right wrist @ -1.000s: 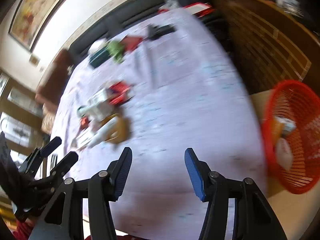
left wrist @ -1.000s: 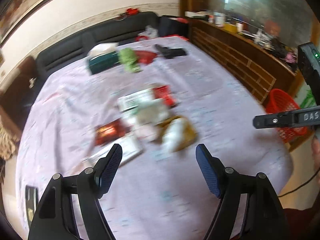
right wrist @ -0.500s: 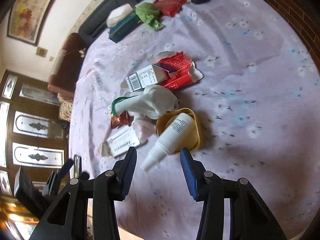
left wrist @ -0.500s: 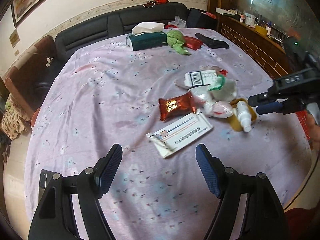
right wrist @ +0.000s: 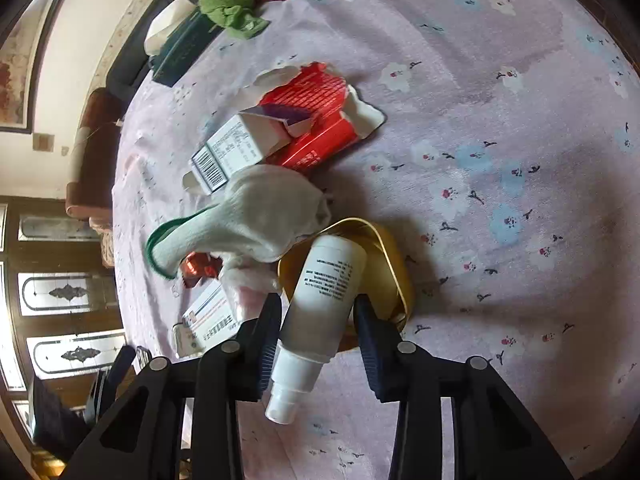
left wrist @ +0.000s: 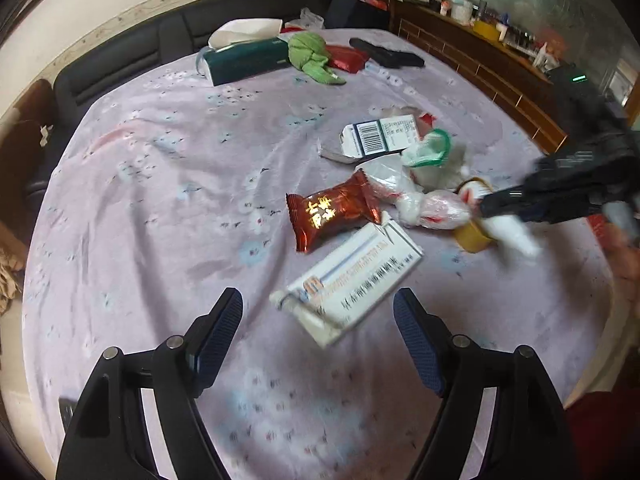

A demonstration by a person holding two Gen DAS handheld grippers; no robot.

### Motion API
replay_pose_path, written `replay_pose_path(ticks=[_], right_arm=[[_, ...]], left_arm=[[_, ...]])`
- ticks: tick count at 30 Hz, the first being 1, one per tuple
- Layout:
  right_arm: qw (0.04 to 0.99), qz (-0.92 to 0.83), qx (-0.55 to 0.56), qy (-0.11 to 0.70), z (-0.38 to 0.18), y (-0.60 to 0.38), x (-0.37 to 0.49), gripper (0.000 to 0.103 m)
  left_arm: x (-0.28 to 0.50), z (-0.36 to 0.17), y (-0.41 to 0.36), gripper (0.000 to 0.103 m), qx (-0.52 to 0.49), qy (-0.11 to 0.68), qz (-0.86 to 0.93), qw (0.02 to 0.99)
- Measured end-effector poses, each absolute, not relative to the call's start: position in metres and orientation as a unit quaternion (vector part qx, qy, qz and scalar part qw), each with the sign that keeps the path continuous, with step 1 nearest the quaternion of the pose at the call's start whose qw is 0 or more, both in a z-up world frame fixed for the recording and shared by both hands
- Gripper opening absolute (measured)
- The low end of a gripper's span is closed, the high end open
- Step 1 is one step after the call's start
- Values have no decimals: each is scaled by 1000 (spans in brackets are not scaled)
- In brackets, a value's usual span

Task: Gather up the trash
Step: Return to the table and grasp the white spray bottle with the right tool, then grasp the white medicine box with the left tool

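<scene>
A pile of trash lies on the purple flowered tablecloth [left wrist: 160, 208]: a white spray bottle [right wrist: 320, 300] resting on a gold tin [right wrist: 384, 256], a white glove with green cuff [right wrist: 256, 216], a barcode carton [left wrist: 380, 138], a red snack packet [left wrist: 332, 210], a flat white box [left wrist: 352, 280] and a torn red box [right wrist: 316, 120]. My right gripper [right wrist: 316, 328] is open, its fingers on either side of the spray bottle, one finger [right wrist: 268, 332] close to it. It shows blurred in the left wrist view [left wrist: 560, 196]. My left gripper [left wrist: 318, 340] is open and empty just short of the flat white box.
At the table's far side are a dark green tissue box [left wrist: 244, 60], a green cloth [left wrist: 314, 56], a red pouch [left wrist: 346, 58] and a black object [left wrist: 386, 54]. A dark sofa [left wrist: 120, 56] curves behind. A wooden sideboard [left wrist: 480, 52] stands on the right.
My right gripper has moved forward onto the pile, so the spray bottle now lies between its fingers. My left gripper has moved closer to the flat white box.
</scene>
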State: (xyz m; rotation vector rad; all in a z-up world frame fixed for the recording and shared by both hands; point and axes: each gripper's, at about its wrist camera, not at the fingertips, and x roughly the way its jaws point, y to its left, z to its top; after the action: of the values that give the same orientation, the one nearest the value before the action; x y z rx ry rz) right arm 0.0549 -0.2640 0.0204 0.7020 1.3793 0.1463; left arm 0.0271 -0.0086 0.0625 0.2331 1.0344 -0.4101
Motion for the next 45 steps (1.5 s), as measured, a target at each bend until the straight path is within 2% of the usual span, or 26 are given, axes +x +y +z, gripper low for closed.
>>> replay_pose_path(ticks=[6,12,21,28,32,38,45], right_arm=[[739,84,305,594,52,-269,29,36],[760,94,288,575,75,-278,-3,36],[768,91,282,568,78,-293,-35,36],[779,87,264,562,81,-301,-51,36],[787,83,246,559,82,-304,-59,36],[805,72,217,547,85,-315,-71,36],[822,67,180,535,85,-321,-81,35]], left_arm=[[57,37,-24,76,127,504,-207,829],[70,16,-24,77,85,546,-238,799],[22,17,-61,77,99,561,-305,763],[36,11,-81,77,94,560,-205,797],[29,11,-92,51,114,547,-160,814],[2,22,-89,51,75,529,-113,838],[-40,73,-116,51,76,465,-130,872]])
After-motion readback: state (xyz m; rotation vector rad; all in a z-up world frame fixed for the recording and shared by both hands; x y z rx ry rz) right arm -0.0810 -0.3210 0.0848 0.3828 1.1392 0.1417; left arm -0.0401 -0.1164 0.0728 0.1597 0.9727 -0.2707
